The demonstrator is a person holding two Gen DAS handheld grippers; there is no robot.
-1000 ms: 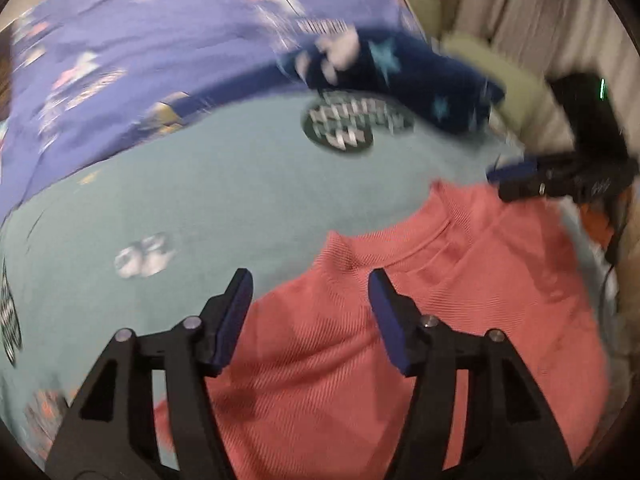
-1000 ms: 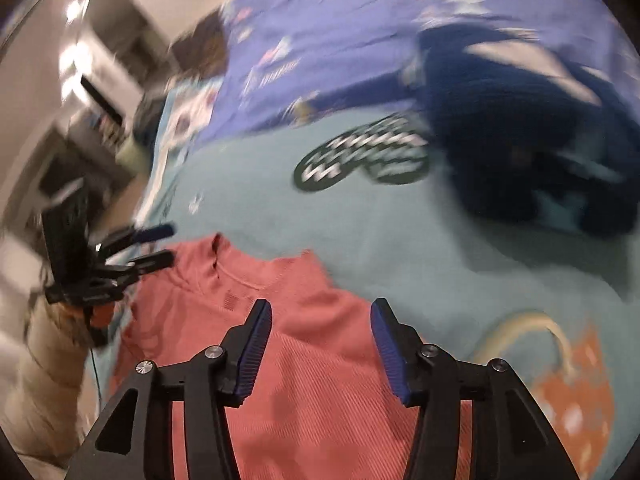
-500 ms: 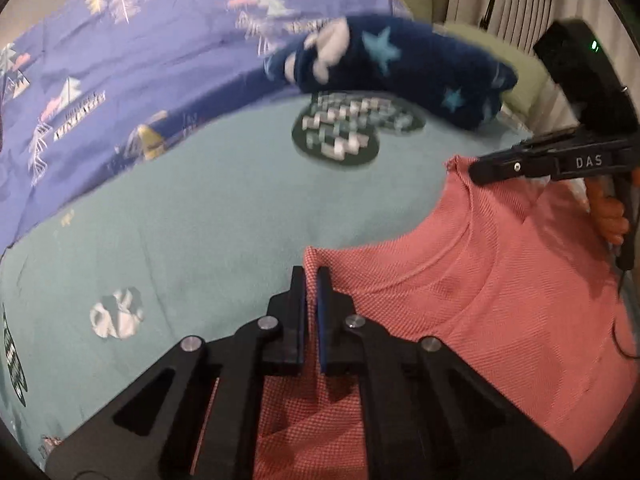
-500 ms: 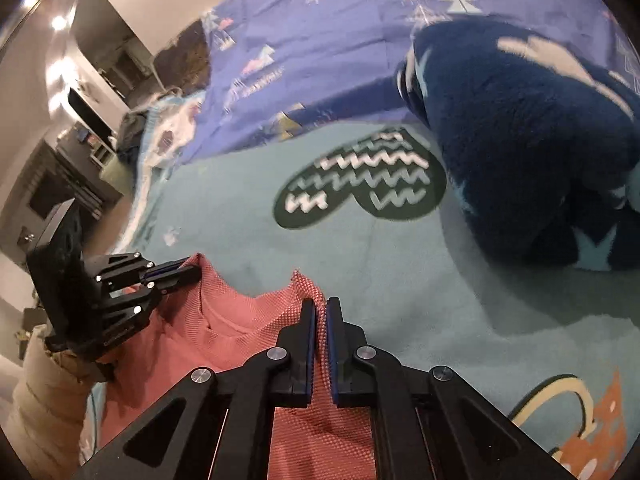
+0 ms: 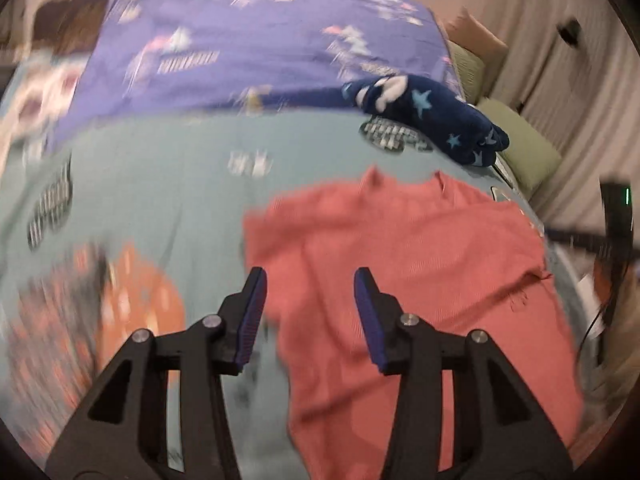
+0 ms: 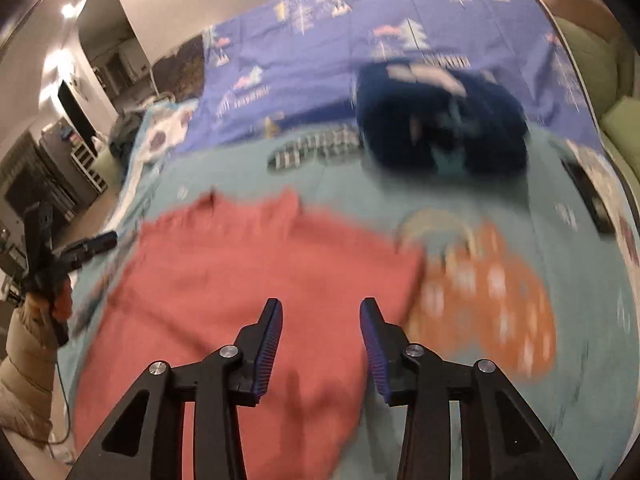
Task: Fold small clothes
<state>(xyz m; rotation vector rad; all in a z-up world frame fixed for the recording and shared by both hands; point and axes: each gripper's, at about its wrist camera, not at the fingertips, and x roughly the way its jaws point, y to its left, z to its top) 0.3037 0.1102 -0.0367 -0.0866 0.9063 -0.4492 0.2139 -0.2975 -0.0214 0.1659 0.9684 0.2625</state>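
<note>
Left wrist view shows a wide teal bedcover [image 5: 168, 184] under the tool, with a purple printed sheet [image 5: 256, 40] lying far ahead of the fingers. On the bedcover, an orange round print [image 5: 140, 300] is to the left of the left finger. A red knit top [image 5: 420, 264] is spread flat on the bedcover; it lies ahead of the tool and to its right, and its left edge runs between the two fingers. The neckline of the red knit top points away from the tool. Far ahead and to the right, a dark blue fleece with stars [image 5: 432, 116] rests near the border of the purple printed sheet. The left gripper [image 5: 310, 304] has its fingers spread apart and nothing is between them; it is above the cloth, and I cannot tell if it touches. The picture is blurred.

In the right wrist view, the teal bedcover [image 6: 460, 196] fills the ground, and the red knit top [image 6: 248, 276] lies ahead and to the left, passing under the left finger. The orange round print [image 6: 492, 304] is to the right of the right finger, and the dark blue fleece with stars [image 6: 440, 120] is far ahead. The right gripper [image 6: 320, 334] is spread apart as well and holds nothing. At the far left edge the left gripper [image 6: 96, 242] appears small; its state is not clear from here.
</note>
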